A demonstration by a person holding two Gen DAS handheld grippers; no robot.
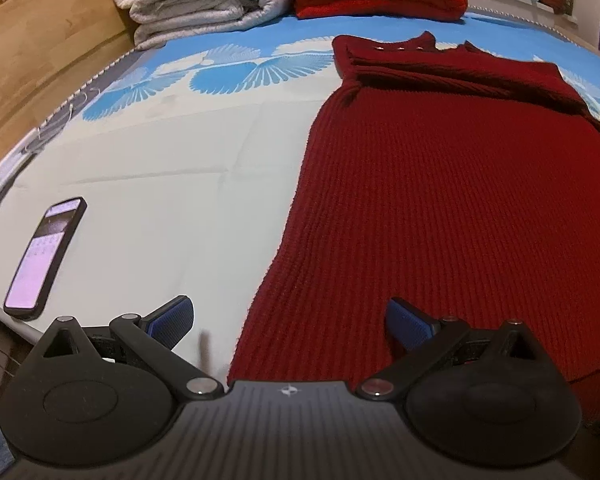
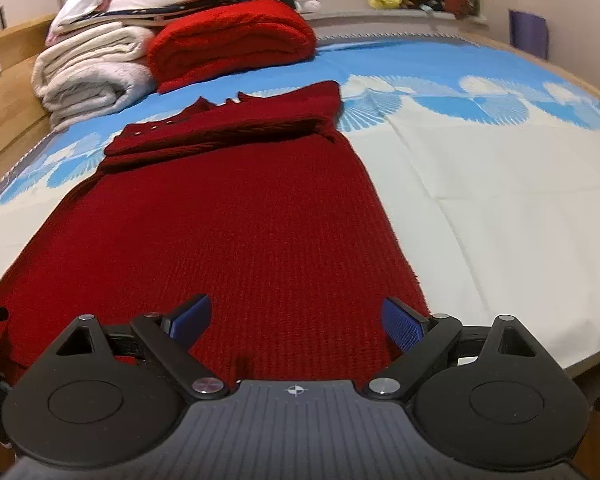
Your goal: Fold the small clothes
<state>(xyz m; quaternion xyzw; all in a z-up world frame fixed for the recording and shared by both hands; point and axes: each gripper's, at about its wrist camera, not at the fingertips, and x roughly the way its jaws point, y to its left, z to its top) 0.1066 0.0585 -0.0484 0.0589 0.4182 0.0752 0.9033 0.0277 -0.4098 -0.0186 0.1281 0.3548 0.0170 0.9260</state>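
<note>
Blue-and-white bedsheet point(image 2: 480, 184) carried a dark red knit garment point(image 2: 228, 220) mid-frame; left gripper point(image 1: 290, 322) and right gripper point(image 2: 296, 320) both gaped wide, holding nothing

My tongs have bare sheet point(image 2: 480, 208) free right of the red knit point(image 2: 228, 240), a phone point(image 1: 44, 254) lying on the left, and folded blankets point(image 2: 100, 68) blocking the far end.

Dark red ribbed garment point(image 2: 228, 220) (blue-white sheet point(image 2: 480, 92))

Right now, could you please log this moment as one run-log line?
left gripper: open, empty | right gripper: open, empty | red knit garment: flat on bed, top folded
</note>
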